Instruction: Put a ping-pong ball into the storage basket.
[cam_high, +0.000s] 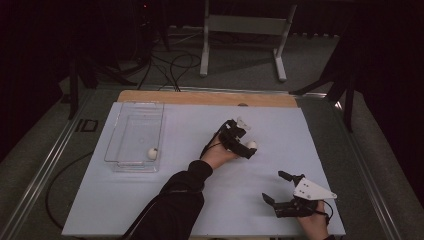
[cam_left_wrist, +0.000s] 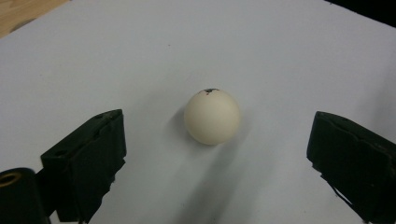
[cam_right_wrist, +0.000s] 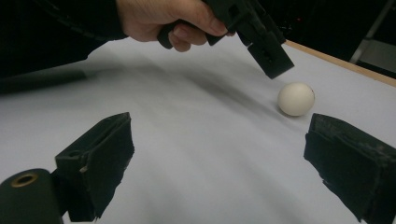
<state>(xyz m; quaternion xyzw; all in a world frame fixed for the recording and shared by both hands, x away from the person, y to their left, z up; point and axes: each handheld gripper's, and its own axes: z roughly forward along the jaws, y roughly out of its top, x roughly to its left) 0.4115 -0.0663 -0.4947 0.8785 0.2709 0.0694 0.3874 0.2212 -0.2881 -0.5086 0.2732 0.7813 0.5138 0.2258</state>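
A cream-white ball (cam_left_wrist: 212, 116) lies on the white sheet (cam_high: 175, 190), right of the table's middle. My left gripper (cam_high: 247, 142) hovers over it, open, with one jaw on each side of the ball (cam_high: 252, 145) and not touching it. In the right gripper view the same ball (cam_right_wrist: 295, 99) sits at the far right, under the left gripper (cam_right_wrist: 266, 46) and the hand (cam_right_wrist: 177, 18) that holds it. My right gripper (cam_high: 274, 186) stands open and empty near the front right edge. A second white ball (cam_high: 151, 153) rests in the clear tray (cam_high: 120, 135).
The clear plastic tray sits at the left of the sheet, near its back edge. A strip of wooden tabletop (cam_high: 200, 97) shows behind the sheet. Beyond the table are a white metal stand (cam_high: 240, 25) and floor cables (cam_high: 170, 65).
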